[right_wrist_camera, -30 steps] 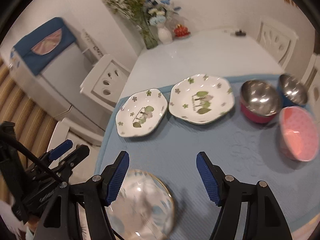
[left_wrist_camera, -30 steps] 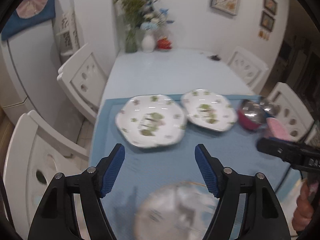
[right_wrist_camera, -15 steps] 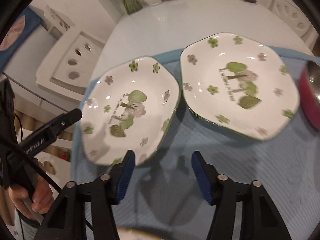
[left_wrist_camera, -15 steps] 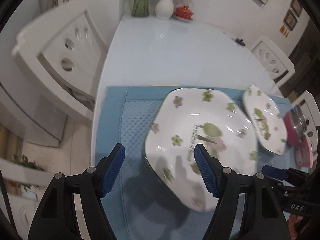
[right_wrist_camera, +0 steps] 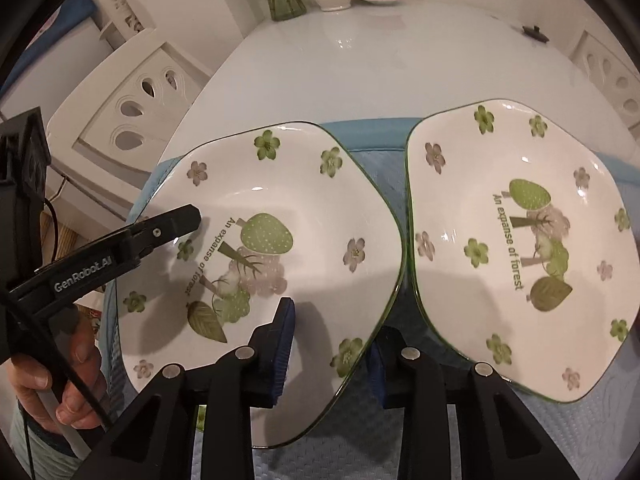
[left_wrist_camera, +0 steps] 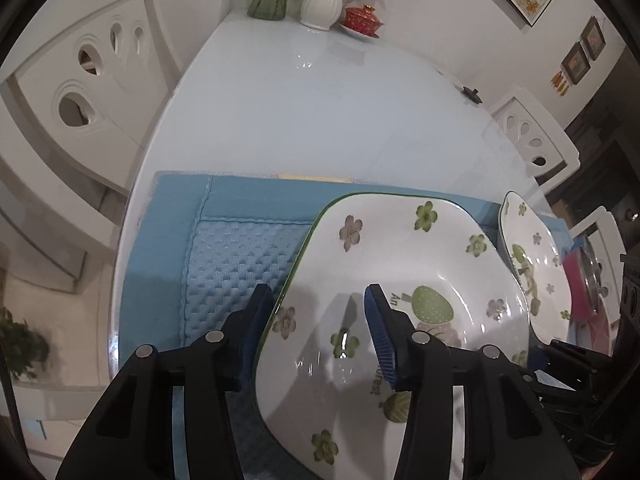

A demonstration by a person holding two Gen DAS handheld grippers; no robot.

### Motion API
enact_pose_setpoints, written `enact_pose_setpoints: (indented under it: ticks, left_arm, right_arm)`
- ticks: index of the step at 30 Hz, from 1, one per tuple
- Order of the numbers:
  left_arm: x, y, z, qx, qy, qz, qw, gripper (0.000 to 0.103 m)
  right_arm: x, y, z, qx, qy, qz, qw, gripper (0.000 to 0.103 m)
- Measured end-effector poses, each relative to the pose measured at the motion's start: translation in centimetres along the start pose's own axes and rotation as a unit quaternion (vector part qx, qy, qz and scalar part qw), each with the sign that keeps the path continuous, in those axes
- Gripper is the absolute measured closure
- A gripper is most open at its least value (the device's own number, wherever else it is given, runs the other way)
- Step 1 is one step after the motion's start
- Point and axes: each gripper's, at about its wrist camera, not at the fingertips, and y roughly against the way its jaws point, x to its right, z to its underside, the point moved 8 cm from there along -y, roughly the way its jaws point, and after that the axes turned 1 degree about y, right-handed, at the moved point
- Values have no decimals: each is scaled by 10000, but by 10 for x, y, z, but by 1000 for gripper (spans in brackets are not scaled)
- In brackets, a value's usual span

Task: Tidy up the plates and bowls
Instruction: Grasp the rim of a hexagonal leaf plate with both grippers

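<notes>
Plates first: the white table (left_wrist_camera: 320, 112) carries a blue mat (left_wrist_camera: 232, 256) on its near part, and two flowered plates lie on the mat side by side, rims nearly touching. A red bowl (left_wrist_camera: 576, 276) shows only as a sliver past the right plate (right_wrist_camera: 520, 240). A second ago both wrist views took in the whole spread from higher up; now both are low and close on the left plate (right_wrist_camera: 300, 208), which is flat on the mat and not lifted. The left gripper (left_wrist_camera: 316, 296) straddles that plate's left rim, one finger outside by the mat and the other over the plate's inside. The right gripper (right_wrist_camera: 332, 320) straddles its right near rim the same way, with the outer finger in the gap between the two plates. Both sets of jaws have just been closing, rim between them, but a gap shows on each, so they are half spread and not pinching yet. Likely a two-handed pick-up of the left plate, to stack it on the right plate — the grip needs finishing first.
</notes>
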Motion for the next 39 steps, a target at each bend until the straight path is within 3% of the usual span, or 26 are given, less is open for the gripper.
enact_pose_setpoints:
  ticks: [7, 15, 24, 31, 33, 34, 36, 39]
  left_arm:
    - [1, 18, 19, 36, 237, 157, 9996, 59]
    - [9, 40, 48, 135, 407, -234, 9988, 59]
    - [9, 42, 73, -57, 434, -156, 9989, 59]
    - [21, 28, 69, 38, -169, -496, 9986, 52]
    - [22, 31, 67, 109, -197, -498, 9985, 58]
    - [21, 37, 66, 146, -167, -392, 9990, 65]
    - [24, 46, 66, 214, -145, -240, 9994, 67]
    - [32, 63, 68, 392, -312, -337, 9982, 67]
  right_arm:
    - [1, 3, 1, -23, 73, -212, 9997, 71]
    - [-1, 20, 3, 92, 212, -279, 9993, 71]
    - [-6, 17, 22, -48, 471, -328, 9983, 71]
    - [5, 2, 36, -253, 245, -525, 9980, 74]
    - [3, 6, 35, -202, 424, -389, 9981, 73]
    - [3, 9, 35, -162, 509, -332, 9980, 73]
    - [4, 16, 34, -116, 543, -351, 9978, 73]
    - [-1, 28, 37, -63, 676, -426, 9968, 73]
